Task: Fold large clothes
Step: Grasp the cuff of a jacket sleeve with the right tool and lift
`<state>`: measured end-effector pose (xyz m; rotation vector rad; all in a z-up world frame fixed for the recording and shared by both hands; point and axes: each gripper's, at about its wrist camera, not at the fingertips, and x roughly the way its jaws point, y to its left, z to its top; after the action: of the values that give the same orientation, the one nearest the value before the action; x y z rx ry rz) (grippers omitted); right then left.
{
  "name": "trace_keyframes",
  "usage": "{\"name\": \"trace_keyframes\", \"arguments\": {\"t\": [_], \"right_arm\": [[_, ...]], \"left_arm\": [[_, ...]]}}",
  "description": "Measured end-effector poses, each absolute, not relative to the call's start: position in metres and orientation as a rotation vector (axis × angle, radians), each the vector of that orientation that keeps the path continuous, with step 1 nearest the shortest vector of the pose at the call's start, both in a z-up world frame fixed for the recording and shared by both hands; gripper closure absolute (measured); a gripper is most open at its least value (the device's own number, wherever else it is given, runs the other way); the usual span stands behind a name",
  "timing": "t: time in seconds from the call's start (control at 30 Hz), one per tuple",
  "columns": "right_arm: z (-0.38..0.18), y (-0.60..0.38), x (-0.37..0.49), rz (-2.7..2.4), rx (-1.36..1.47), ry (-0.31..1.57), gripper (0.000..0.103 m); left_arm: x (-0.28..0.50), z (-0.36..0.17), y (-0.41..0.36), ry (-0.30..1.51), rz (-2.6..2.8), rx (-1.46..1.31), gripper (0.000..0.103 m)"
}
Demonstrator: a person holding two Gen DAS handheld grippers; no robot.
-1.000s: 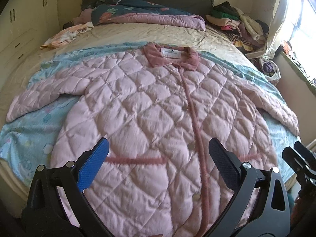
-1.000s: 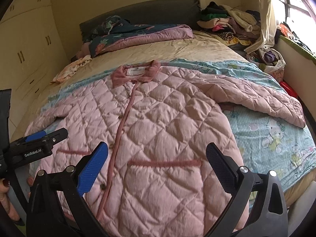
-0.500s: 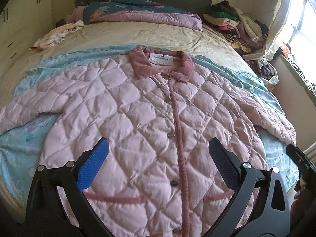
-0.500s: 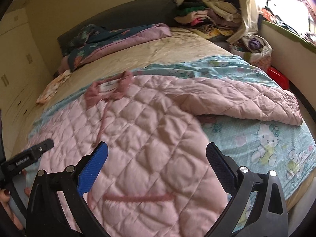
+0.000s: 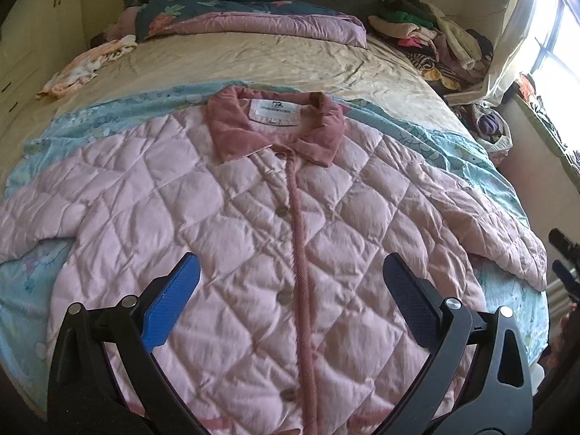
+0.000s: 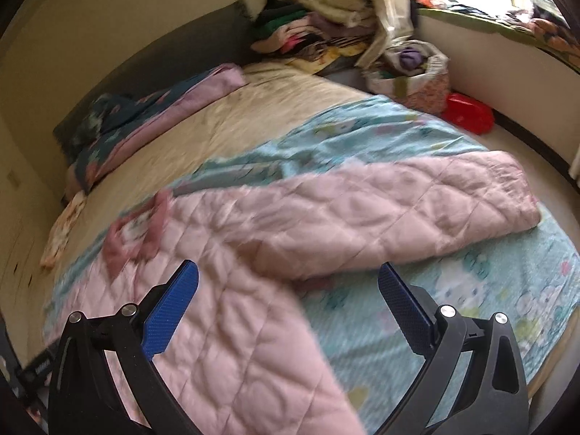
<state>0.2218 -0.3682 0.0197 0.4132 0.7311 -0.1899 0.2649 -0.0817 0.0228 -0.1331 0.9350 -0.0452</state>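
Note:
A large pink quilted jacket point(image 5: 232, 224) with a darker pink collar point(image 5: 275, 127) lies flat and buttoned, front up, on a light blue sheet point(image 5: 90, 123) on the bed. My left gripper point(image 5: 290, 272) is open and empty above the jacket's middle, over the button strip. My right gripper point(image 6: 288, 279) is open and empty above the jacket's right armpit; the jacket point(image 6: 235, 326) lies below it. The right sleeve point(image 6: 398, 210) stretches out to the right on the blue sheet point(image 6: 471, 290). The right wrist view is blurred.
Folded quilts point(image 5: 246, 18) lie at the head of the bed and a pile of clothes point(image 5: 435, 43) sits at its far right corner. A small floral garment point(image 5: 87, 65) lies at the far left. A basket point(image 6: 417, 72) and a red bag point(image 6: 467, 112) stand on the floor to the right.
Both grippers have moved forward over the jacket toward the collar. The right gripper has also swung right toward the right sleeve. Both stay open.

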Motion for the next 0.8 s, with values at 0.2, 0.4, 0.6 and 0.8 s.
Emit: {"name": "trace_keyframes", "arguments": {"t": [0.2, 0.4, 0.6, 0.8], "right_arm": [[0.013, -0.418, 0.238, -0.294, 0.508, 0.702, 0.004], [-0.01, -0.459, 0.243, -0.381, 0.569, 0.71, 0.004], [-0.039, -0.497, 0.236, -0.476, 0.628, 0.725, 0.004], [-0.067, -0.53, 0.228, -0.566, 0.721, 0.731, 0.004]], "left_arm": [[0.292, 0.016, -0.099, 0.952, -0.063, -0.133, 0.008], [0.315, 0.0, -0.115, 0.982, -0.063, -0.113, 0.008], [0.333, -0.017, -0.133, 1.006, -0.062, -0.08, 0.008], [0.348, -0.034, -0.15, 1.029, -0.065, -0.057, 0.008]]}}
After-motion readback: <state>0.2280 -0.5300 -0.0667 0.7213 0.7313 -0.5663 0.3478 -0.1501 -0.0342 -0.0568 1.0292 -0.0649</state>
